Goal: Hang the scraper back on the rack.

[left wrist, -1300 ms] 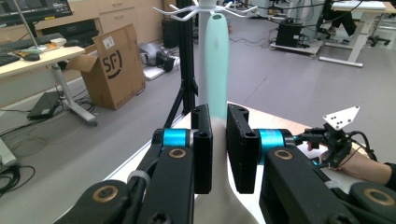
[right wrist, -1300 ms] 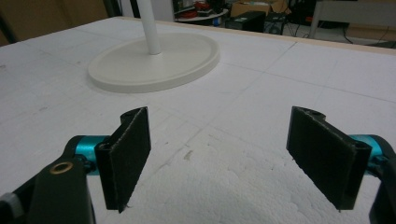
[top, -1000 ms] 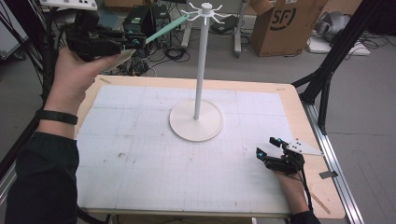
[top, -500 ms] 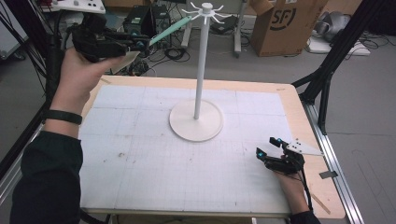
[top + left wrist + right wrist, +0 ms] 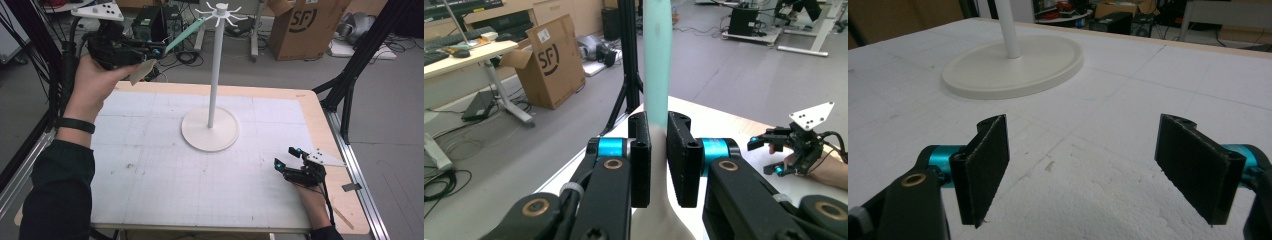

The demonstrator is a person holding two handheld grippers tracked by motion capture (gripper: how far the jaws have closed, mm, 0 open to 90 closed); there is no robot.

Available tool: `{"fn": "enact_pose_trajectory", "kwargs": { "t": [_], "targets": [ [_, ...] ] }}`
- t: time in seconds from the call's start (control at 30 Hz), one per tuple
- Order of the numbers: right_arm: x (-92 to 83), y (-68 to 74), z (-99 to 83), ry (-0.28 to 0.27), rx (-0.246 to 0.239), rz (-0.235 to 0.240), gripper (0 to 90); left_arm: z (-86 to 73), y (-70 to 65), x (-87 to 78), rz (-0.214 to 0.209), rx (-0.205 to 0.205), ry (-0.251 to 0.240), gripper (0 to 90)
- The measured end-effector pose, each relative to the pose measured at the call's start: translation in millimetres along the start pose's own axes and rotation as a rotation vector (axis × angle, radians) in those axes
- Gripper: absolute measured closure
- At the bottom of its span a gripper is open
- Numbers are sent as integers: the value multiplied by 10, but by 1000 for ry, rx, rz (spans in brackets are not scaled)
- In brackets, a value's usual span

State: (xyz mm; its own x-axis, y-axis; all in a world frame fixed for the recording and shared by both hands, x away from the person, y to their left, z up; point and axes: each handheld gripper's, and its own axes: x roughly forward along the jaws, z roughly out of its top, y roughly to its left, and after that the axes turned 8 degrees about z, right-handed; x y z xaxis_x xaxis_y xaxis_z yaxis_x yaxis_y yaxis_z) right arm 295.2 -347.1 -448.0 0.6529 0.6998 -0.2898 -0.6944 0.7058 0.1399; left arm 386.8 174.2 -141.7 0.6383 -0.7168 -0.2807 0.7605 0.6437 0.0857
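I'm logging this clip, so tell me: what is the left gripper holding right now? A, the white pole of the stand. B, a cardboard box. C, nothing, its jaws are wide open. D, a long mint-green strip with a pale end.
D: the left gripper has its black jaws closed on the long mint-green strip, which points toward the white stand's top.

Even, bright indoor light falls from overhead, leaving only faint shadows on the white tabletop (image 5: pixel 150 165). All three views look soft and slightly blurred, and the backgrounds of both gripper views sit out of focus.
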Motion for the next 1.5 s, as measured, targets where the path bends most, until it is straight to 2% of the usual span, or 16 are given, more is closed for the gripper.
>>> {"fn": "enact_pose_trajectory", "kwargs": {
  "t": [0.03,0.1,0.2,0.33,0.43,0.53,0.6,0.67,0.77,0.87,0.97,1.2,1.4,1.5],
  "targets": [
    [1,-1,0,-1,-3,1,209,-6,4,-1,-2,4,7,781],
    [1,0,0,0,-2,0,209,-40,-10,-14,10,10,15,671],
    [1,1,1,0,-3,0,209,-174,-12,-75,11,17,-2,528],
    [-1,-1,0,0,-4,3,209,-510,5,-223,41,6,-14,370],
    [-1,-9,0,-5,-5,1,209,-896,0,-383,51,-10,-38,302],
    [-6,-11,-1,-4,1,2,209,-1289,-34,-518,59,2,-39,271],
    [-6,-16,-1,-3,1,2,209,-1571,-61,-594,41,-11,-55,270],
    [-6,-11,-1,-4,2,0,209,-1852,-88,-653,31,-20,-48,257],
    [-4,-11,-2,-4,-2,-1,209,-2238,-123,-732,42,-25,-35,247],
    [-5,-10,-2,-5,-1,-3,209,-2566,-130,-809,40,-68,-57,241],
    [-4,-3,-2,-4,0,-6,209,-2815,-139,-857,47,-93,-51,228],
    [-4,-13,-1,-3,5,-8,209,-3165,-190,-849,75,-113,-17,213],
    [-2,-9,-1,-5,-2,-5,209,-3277,-242,-745,65,-88,48,208],
    [-2,-9,-1,-4,0,-3,208,-3296,-240,-733,69,-96,43,206]
  ]
}}
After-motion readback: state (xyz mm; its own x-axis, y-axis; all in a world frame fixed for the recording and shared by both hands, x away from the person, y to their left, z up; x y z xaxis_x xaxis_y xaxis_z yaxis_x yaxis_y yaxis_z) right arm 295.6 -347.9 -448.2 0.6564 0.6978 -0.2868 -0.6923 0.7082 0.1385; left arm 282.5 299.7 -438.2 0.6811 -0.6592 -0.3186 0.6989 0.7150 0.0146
